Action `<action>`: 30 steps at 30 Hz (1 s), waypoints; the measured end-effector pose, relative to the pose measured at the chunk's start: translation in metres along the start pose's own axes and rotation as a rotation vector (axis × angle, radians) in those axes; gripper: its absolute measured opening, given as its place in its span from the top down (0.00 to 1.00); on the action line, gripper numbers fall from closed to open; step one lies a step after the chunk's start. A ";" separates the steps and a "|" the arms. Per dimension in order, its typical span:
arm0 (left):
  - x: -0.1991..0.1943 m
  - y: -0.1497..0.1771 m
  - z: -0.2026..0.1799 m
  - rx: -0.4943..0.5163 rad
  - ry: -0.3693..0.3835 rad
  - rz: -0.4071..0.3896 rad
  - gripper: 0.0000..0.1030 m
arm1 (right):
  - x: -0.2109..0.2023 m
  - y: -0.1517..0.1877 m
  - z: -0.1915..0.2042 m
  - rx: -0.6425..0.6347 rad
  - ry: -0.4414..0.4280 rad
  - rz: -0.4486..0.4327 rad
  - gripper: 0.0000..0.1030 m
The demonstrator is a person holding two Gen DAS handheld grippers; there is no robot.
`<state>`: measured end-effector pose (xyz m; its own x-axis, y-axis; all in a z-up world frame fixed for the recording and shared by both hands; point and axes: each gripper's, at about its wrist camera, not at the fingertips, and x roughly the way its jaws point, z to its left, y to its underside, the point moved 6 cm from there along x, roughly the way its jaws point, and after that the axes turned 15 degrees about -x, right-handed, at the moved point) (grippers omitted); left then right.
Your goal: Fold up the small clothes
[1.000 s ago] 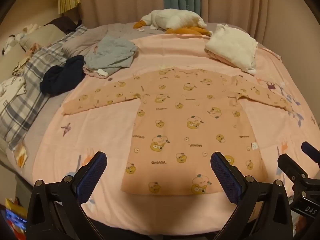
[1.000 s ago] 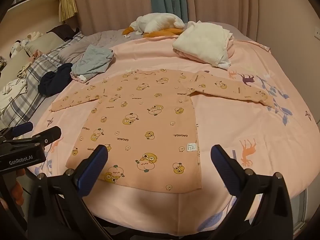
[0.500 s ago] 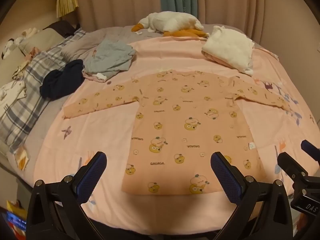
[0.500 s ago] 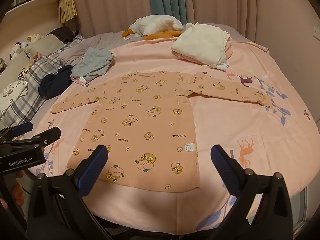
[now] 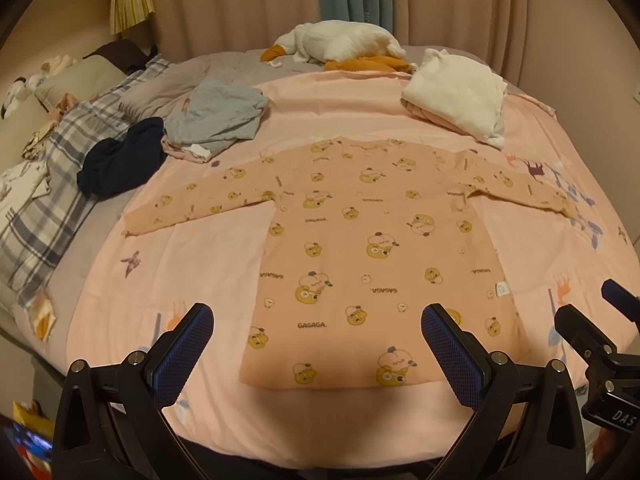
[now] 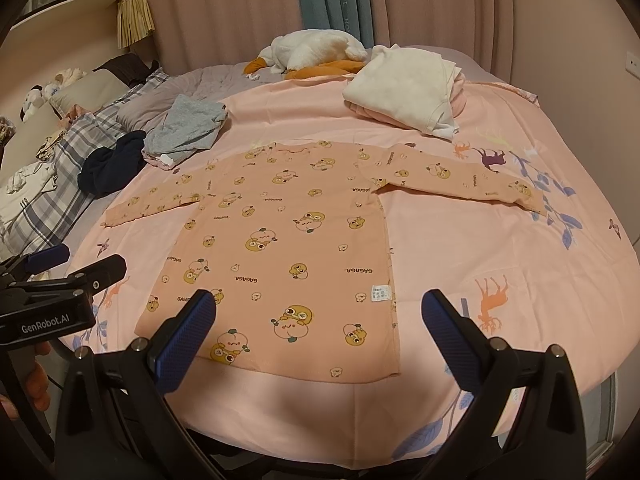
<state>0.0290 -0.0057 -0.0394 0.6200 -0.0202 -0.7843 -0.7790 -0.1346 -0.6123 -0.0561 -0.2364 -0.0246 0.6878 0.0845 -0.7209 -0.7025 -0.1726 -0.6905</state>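
Garment: the peach printed long-sleeved top (image 5: 372, 248) lies spread flat, both sleeves out to the sides, in the centre of the frame on the pink sheet (image 5: 192, 272); its hem edge sits lowest, nearest the tools.
Left gripper (image 5: 318, 354): jaws spread wide, holding nothing, low in the frame above the hem and apart from the cloth.
Right gripper (image 6: 320, 338): likewise released and empty, low centre, over the hem's right portion.
Step in hand: judged to be the start of the fold; top laid out, no fold yet made.
Next move: likely calls for each tool to descend and pinch a sleeve or a side edge, then carry it across the body, keeping the cloth flat.
Left view only: the right gripper's tips at lower right edge; striped item at upper left.
Right view only: the white care label (image 6: 379, 293) near the side seam reads clearly; the left gripper's body at left edge, with what seems to be a fingertip below it, though that corner is dim.
Other items: grey garment (image 5: 218, 118), dark garment (image 5: 120, 156), white folded pile (image 6: 404, 88), plush duck (image 6: 316, 50), all in the upper half, well apart from the top.
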 end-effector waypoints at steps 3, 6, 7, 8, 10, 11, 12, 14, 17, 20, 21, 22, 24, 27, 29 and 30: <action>0.000 0.001 0.000 0.003 0.002 0.001 0.00 | 0.000 0.001 0.001 0.002 0.000 0.001 0.00; 0.000 0.001 -0.001 0.002 0.001 0.002 0.00 | 0.000 0.002 0.002 0.003 0.000 0.002 0.00; 0.000 0.001 -0.001 0.004 0.001 0.003 0.00 | 0.000 0.002 0.001 0.003 0.000 0.001 0.00; 0.000 0.002 -0.001 0.003 0.001 0.002 0.00 | 0.000 0.001 0.001 0.003 -0.001 0.001 0.00; 0.000 0.001 -0.001 0.001 0.000 0.001 0.00 | 0.000 0.002 0.002 0.004 -0.002 0.000 0.00; 0.000 0.001 -0.001 0.000 0.001 0.002 0.00 | 0.000 0.002 0.002 0.003 -0.002 0.000 0.00; 0.000 0.001 -0.001 0.000 0.002 0.002 0.00 | 0.000 0.002 0.002 0.003 -0.002 0.000 0.00; 0.000 0.002 -0.002 0.001 0.000 0.001 0.00 | -0.001 0.003 0.003 0.004 -0.003 -0.001 0.00; 0.000 0.001 -0.002 0.001 -0.001 0.001 0.00 | -0.001 0.005 0.005 0.006 -0.006 -0.002 0.00; 0.000 0.002 -0.002 0.002 0.000 0.002 0.00 | -0.001 0.005 0.005 0.007 -0.006 -0.002 0.00; 0.000 0.002 -0.002 0.002 0.000 0.002 0.00 | -0.001 0.005 0.006 0.007 -0.006 -0.002 0.00; 0.000 0.002 -0.002 0.003 0.000 0.002 0.00 | -0.001 0.005 0.005 0.006 -0.007 -0.001 0.00; 0.000 0.003 -0.003 0.003 -0.001 0.003 0.00 | -0.001 0.005 0.006 0.006 -0.006 -0.001 0.00; 0.000 0.003 -0.004 0.005 0.001 0.005 0.00 | -0.001 0.005 0.005 0.007 -0.006 -0.002 0.00; 0.000 0.004 -0.004 0.004 -0.001 0.005 0.00 | 0.000 0.005 0.005 0.007 -0.006 -0.001 0.00; 0.000 0.004 -0.004 0.003 0.000 0.006 0.00 | 0.000 0.005 0.006 0.007 -0.006 -0.001 0.00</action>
<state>0.0261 -0.0101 -0.0417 0.6157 -0.0211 -0.7877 -0.7827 -0.1315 -0.6083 -0.0613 -0.2311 -0.0283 0.6876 0.0909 -0.7204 -0.7029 -0.1652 -0.6918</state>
